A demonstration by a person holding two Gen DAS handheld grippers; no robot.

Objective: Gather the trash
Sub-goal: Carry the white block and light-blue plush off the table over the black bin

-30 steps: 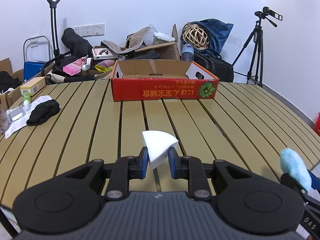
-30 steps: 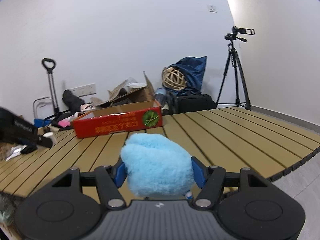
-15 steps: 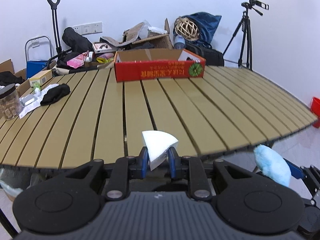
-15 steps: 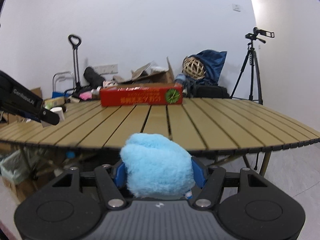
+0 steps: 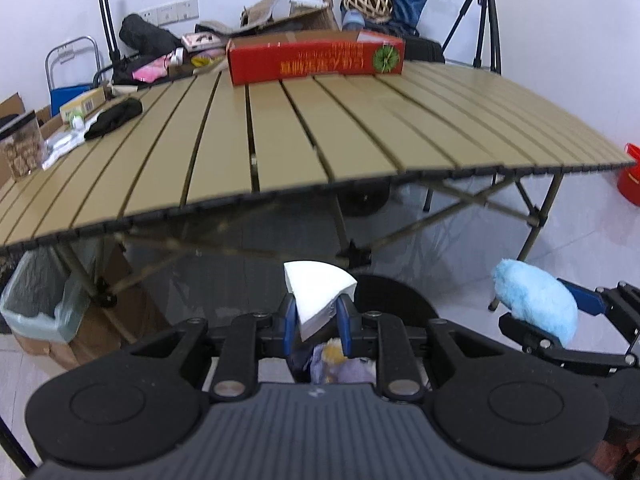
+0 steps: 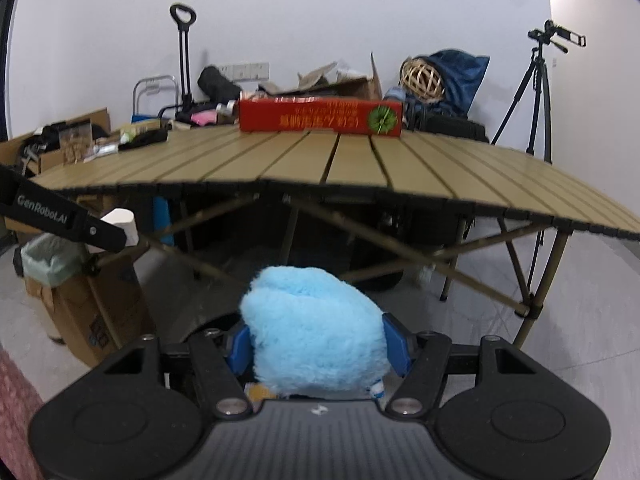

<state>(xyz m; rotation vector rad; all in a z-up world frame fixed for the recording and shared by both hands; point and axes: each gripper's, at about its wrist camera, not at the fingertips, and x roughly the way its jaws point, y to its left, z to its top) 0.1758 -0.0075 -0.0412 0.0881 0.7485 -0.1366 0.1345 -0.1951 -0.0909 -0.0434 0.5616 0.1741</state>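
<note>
Surface (image 5: 360, 128) is a tan slatted folding top, mostly bare, seen from past its near edge in both views. Red cardboard box (image 5: 316, 60) with printed lettering sits at the far edge; black cloth (image 5: 114, 118), white papers and a clear jar (image 5: 20, 150) sit at the left end. Left gripper (image 5: 316, 322) is off the surface, jaws clamped on a folded white paper wedge (image 5: 318, 294) that sticks up between the blue pads. Right gripper (image 6: 318, 346) is also off the surface, jaws clamped on a fluffy light-blue ball (image 6: 316, 338). In the left wrist view that ball (image 5: 536, 306) shows at lower right, well apart from the paper. Bin with a pale green liner (image 5: 36, 300) stands on the floor under the left end, beside a cardboard carton (image 6: 96, 312). White wall behind with piled clutter, a trolley handle (image 6: 182, 52), a camera tripod (image 6: 536, 92) at right. Floor is light tile.
</note>
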